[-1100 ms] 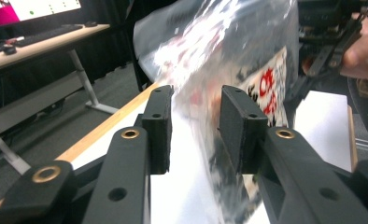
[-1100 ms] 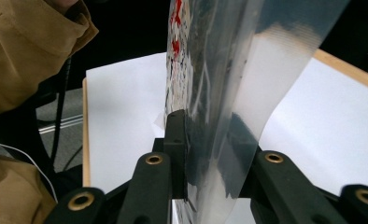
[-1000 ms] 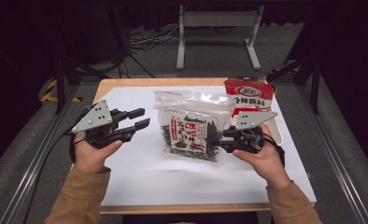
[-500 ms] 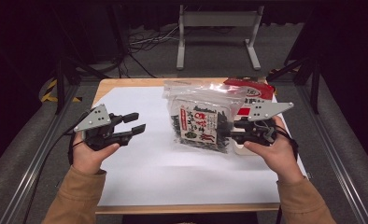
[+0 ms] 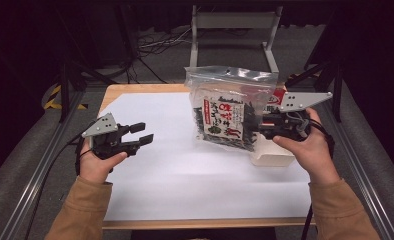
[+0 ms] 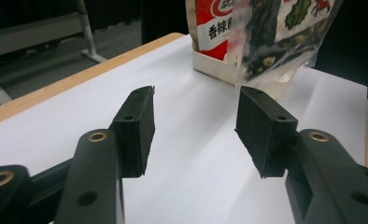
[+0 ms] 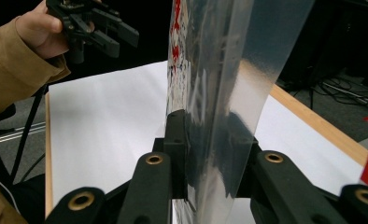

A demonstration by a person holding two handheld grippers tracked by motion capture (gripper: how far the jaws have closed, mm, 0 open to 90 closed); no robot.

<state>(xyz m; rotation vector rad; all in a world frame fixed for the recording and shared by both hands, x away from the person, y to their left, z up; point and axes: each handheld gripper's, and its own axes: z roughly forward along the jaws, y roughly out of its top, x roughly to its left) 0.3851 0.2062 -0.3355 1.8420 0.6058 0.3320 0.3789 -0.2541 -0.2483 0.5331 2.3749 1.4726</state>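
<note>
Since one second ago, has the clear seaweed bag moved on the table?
Yes. The seaweed bag, held by the right claw, lay flat on the white paper; now it is lifted upright, shifted right over the white box.

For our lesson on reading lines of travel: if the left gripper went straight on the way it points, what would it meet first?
Probably the clear plastic bag of dark dried food held up by the right gripper. The open, empty left gripper points across bare white paper towards it; depth is unclear.

Snack bag (image 5: 224, 117) upright in right tool (image 5: 261, 125), left tool (image 5: 144, 134) empty.
</note>
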